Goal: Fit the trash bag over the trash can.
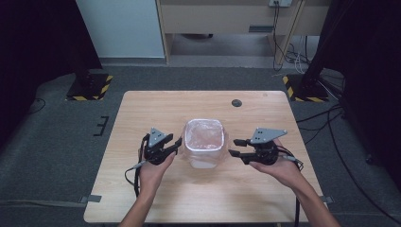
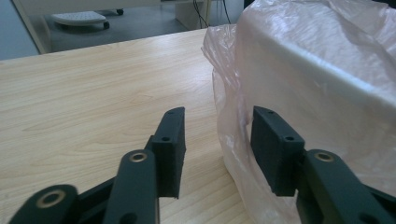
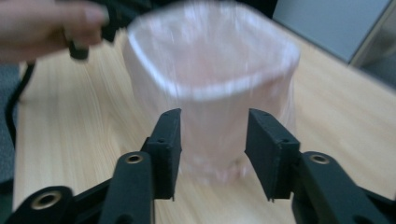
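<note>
Your left gripper (image 1: 176,144) has its jaws spread wide and holding nothing, with the bag-lined white bin (image 1: 204,143) just beside its right-hand jaw. Your right gripper (image 1: 235,147) is equally wide and unloaded, the bin straight ahead of its jaws and apart from them.

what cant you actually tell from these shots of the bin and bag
- Inside of the small white bin lined with a pale pink plastic bag: in the high view the bag's sheen hides the bottom.
- Bin rim in the right gripper view: blurred, so the bag's fold is unclear.
- Left tongs: open, one pad beside the bag; touching or not is uncertain.
- Small dark round spot on the wooden table: too small to identify.
</note>
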Demonstrator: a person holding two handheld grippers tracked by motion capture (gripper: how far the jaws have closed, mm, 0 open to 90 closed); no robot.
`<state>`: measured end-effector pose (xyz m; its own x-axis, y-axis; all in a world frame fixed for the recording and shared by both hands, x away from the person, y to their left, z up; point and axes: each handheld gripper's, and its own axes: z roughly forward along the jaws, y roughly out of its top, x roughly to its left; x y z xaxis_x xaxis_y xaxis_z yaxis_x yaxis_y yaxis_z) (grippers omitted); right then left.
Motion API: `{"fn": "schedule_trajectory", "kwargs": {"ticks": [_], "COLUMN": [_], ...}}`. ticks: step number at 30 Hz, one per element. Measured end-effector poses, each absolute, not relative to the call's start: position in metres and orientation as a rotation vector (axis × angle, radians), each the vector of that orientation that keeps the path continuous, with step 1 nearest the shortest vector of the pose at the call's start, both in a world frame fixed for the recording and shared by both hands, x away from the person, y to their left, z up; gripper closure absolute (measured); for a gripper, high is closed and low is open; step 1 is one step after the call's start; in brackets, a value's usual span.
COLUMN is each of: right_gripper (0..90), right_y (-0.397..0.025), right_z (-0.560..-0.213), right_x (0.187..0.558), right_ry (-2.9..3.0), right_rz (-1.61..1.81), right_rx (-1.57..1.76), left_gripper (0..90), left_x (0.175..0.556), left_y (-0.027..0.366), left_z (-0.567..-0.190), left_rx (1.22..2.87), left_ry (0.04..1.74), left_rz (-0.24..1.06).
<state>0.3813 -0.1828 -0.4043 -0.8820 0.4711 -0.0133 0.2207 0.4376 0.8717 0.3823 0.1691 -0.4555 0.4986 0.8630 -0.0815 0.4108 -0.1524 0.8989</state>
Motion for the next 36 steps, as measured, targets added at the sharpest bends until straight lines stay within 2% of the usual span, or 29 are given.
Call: {"fn": "schedule_trajectory", "kwargs": {"ticks": [8, 14, 20, 29, 33, 36], "right_gripper": [75.4, 83.3, 87.4, 89.4, 83.2, 73.2], "right_y": [-0.129, -0.088, -0.071, -0.056, -0.050, -0.043], "right_z": [-0.358, -0.363, -0.371, -0.384, -0.390, -0.396], "right_x": [0.407, 0.429, 0.439, 0.448, 0.453, 0.457], "right_ry": [2.487, 2.582, 2.638, 2.711, 2.726, 2.726], "right_rz": [1.327, 1.163, 1.072, 0.941, 0.876, 0.825], "right_rx": [0.541, 0.503, 0.464, 0.415, 0.407, 0.426], "left_gripper": [50.4, 49.8, 49.8, 49.9, 50.0, 50.0], "left_x": [0.373, 0.371, 0.370, 0.369, 0.368, 0.368], "left_y": [0.170, 0.164, 0.163, 0.155, 0.154, 0.154], "left_z": [-0.452, -0.454, -0.452, -0.454, -0.454, -0.454], "left_rx": [1.747, 1.771, 1.770, 1.795, 1.798, 1.799], "left_ry": [1.067, 1.052, 1.050, 1.033, 1.030, 1.030], "left_rz": [0.599, 0.595, 0.594, 0.587, 0.588, 0.589]}}
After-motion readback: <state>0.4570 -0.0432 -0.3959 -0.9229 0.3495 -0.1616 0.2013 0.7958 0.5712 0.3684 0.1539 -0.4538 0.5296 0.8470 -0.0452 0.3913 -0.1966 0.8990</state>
